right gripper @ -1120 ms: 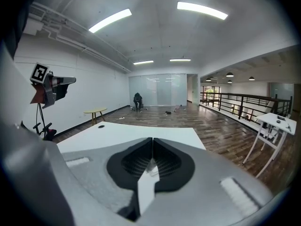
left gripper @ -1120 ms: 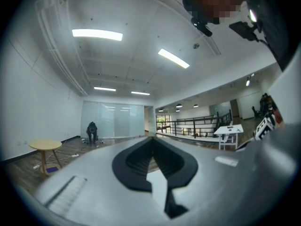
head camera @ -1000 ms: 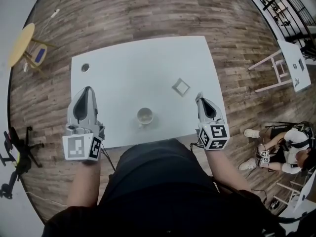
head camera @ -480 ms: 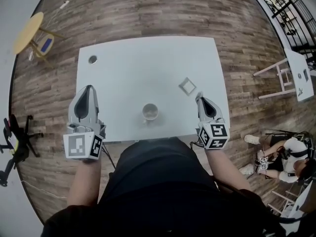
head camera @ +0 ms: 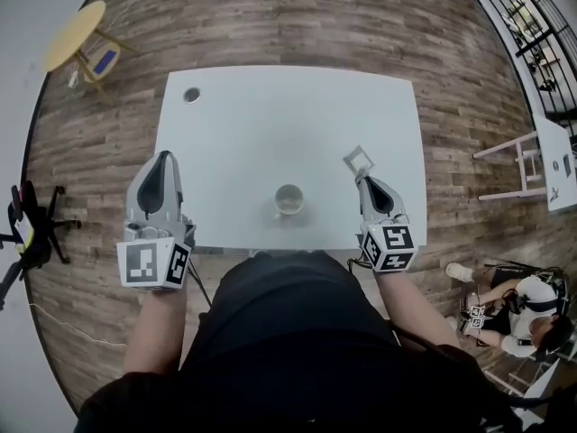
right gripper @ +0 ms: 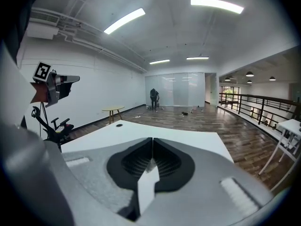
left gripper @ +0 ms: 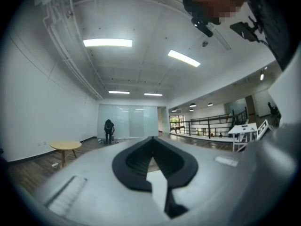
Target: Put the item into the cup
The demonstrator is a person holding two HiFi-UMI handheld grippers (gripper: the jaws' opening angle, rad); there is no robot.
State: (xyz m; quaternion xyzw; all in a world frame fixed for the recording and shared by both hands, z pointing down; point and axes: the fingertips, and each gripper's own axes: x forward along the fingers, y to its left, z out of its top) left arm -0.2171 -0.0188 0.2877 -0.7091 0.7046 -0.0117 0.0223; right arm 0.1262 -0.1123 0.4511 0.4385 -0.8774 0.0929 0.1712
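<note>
Scanning L to R: left gripper [head camera: 164, 158] is held at the left edge of the bench [head camera: 270, 124], jaws closed tip to tip, nothing between them (checked in the left gripper view). A small dark round spot [head camera: 191, 95] is seen at the bench's far-left corner. Cup [head camera: 288, 200] is stood upright approx mid-bench, near the front edge, and looks empty. Item [head camera: 358, 159], a small pale square frame w/ open centre, is laid flat beyond and to the right of the cup, apart from it, toward the bench's right side. Right gripper [head camera: 362, 179] is pointed at it, tips just beside its near edge; contact can't be told. Its jaws are shut too, nothing gripped.

Handling, as judged: item prob light, thin and stiff, maybe slick on the smooth bench, so it could be shoved rather than lifted. It is best taken across one side bar, one jaw inside the opening, one outside. Jaws need to be opened first. Item not yet picked.
</note>
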